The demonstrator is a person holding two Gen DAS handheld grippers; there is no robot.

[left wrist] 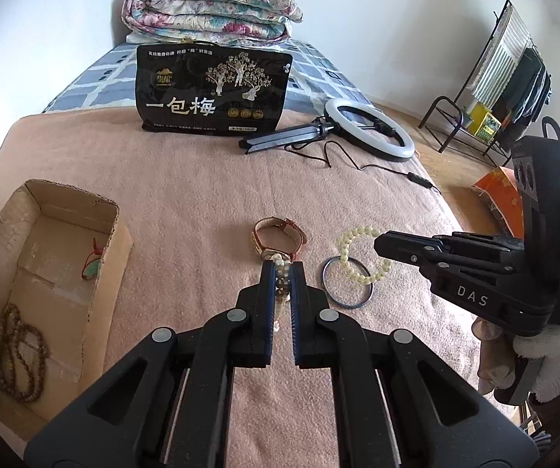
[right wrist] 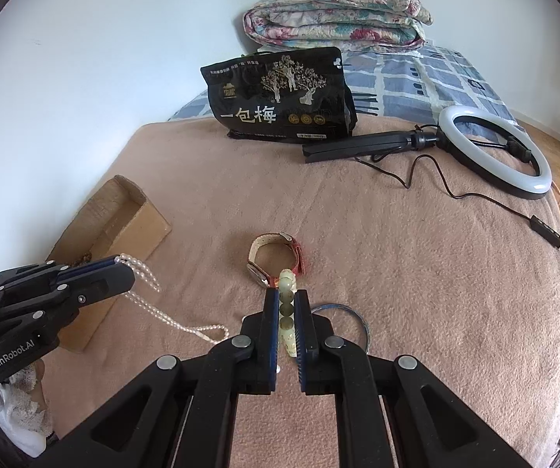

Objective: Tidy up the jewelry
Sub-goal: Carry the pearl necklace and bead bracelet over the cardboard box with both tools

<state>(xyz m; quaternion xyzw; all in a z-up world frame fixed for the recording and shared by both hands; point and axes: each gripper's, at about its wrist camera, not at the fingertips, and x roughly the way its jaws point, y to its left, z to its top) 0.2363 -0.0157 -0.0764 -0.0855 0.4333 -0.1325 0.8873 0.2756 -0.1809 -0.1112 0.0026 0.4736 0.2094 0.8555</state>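
Note:
My left gripper (left wrist: 282,267) is shut on a white pearl necklace (left wrist: 282,277). In the right wrist view that necklace (right wrist: 217,327) hangs from the left gripper (right wrist: 122,263) and its tail trails on the pink blanket (right wrist: 397,273). My right gripper (right wrist: 287,292) is shut on a cream bead bracelet (right wrist: 286,284). The left wrist view shows the right gripper (left wrist: 377,245) with the bracelet (left wrist: 344,253) dangling above a blue bangle (left wrist: 346,284). A watch with a red-brown strap (left wrist: 280,238) lies on the blanket just past both grippers.
An open cardboard box (left wrist: 122,241) at the left holds a brown bead necklace (left wrist: 15,351) and a green pendant (left wrist: 92,271). A black snack bag (left wrist: 213,89), a ring light (left wrist: 369,128) with its cable, and a folded quilt (left wrist: 210,11) lie farther back. A clothes rack (left wrist: 506,78) stands right.

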